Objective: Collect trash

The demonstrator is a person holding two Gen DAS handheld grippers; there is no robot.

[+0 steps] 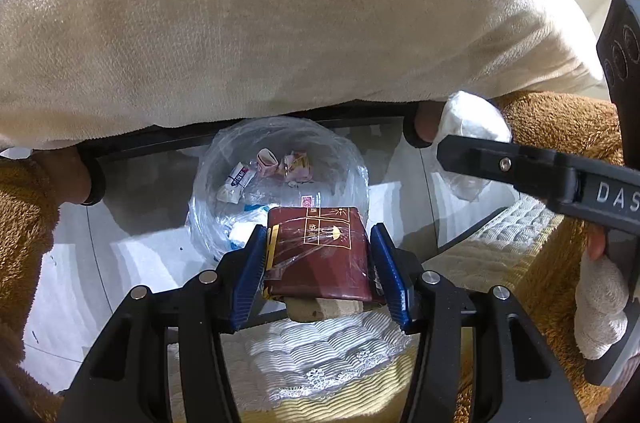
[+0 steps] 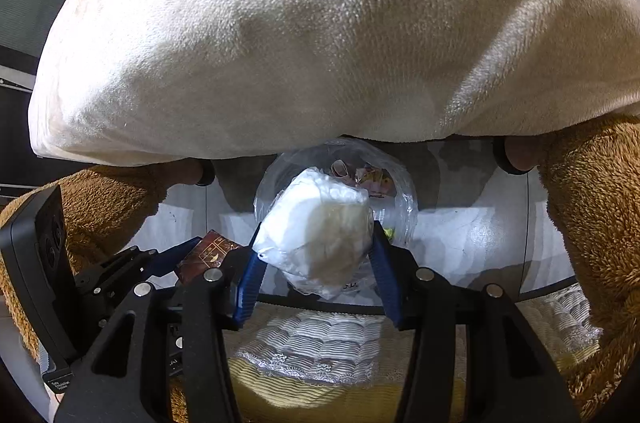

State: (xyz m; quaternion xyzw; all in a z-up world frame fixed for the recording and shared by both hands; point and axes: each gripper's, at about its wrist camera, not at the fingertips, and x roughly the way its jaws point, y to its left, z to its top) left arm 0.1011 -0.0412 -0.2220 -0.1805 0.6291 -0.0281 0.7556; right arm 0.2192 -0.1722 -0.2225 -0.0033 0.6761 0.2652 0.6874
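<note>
Grippers: two, the left gripper (image 1: 318, 263) and the right gripper (image 2: 316, 259)
Red packets: one (image 1: 320, 255), between the left gripper's pads
White wads: one (image 2: 320, 231), between the right gripper's pads
Bins: one bin (image 1: 344, 151), lined with clear plastic
Scraps in the bin: at least three, a white wrapper (image 1: 236, 183), a pink scrap (image 1: 267, 157) and a crumpled one (image 1: 298, 165); further bits under the plastic cannot be counted
Cream cushions: one (image 1: 260, 23)
</note>
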